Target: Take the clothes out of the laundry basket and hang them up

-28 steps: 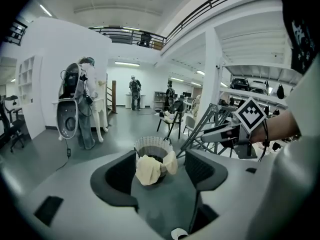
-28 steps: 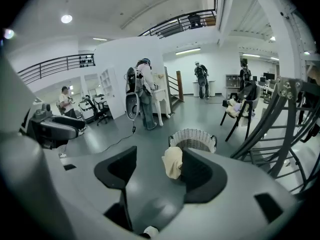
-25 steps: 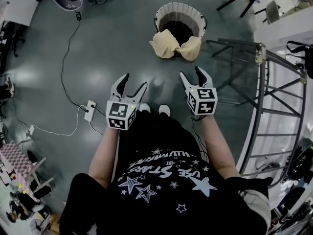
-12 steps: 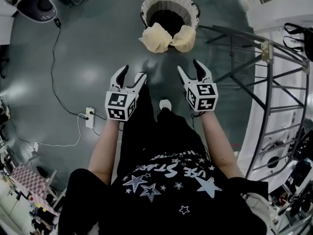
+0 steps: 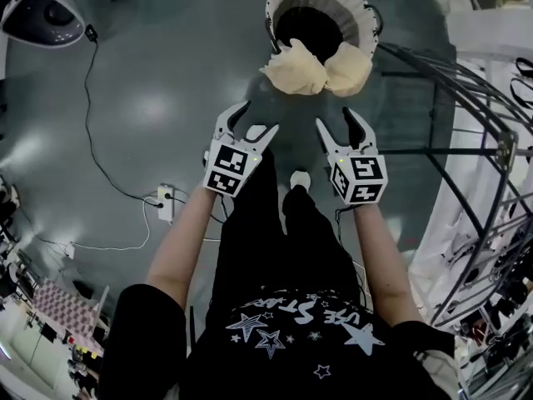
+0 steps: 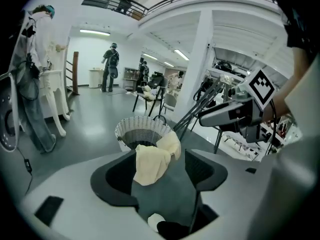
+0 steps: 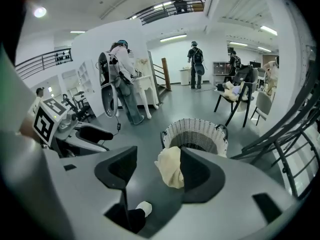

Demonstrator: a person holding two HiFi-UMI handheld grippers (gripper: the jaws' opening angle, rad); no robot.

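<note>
Grey glossy floor (image 5: 150, 107) fills the head view, and the gripper views look out over it into a bright white hall with people standing far off. A round white woven laundry basket (image 5: 321, 11) stands on the floor ahead of the person. A cream cloth (image 5: 316, 67) hangs over its near rim and spills down the outside. The left gripper (image 5: 254, 122) is held in the air short of the basket. Its fingers (image 6: 114, 183) are spread wide and touch nothing, with only floor and the cloth beyond showing between them. The right gripper (image 5: 335, 122) sits level beside it, its fingers (image 7: 201, 176) also wide apart and empty. A metal rack (image 5: 441, 151) stands to the basket's right. A white power strip (image 5: 166, 202) with its cable lies on the floor to the left.
</note>
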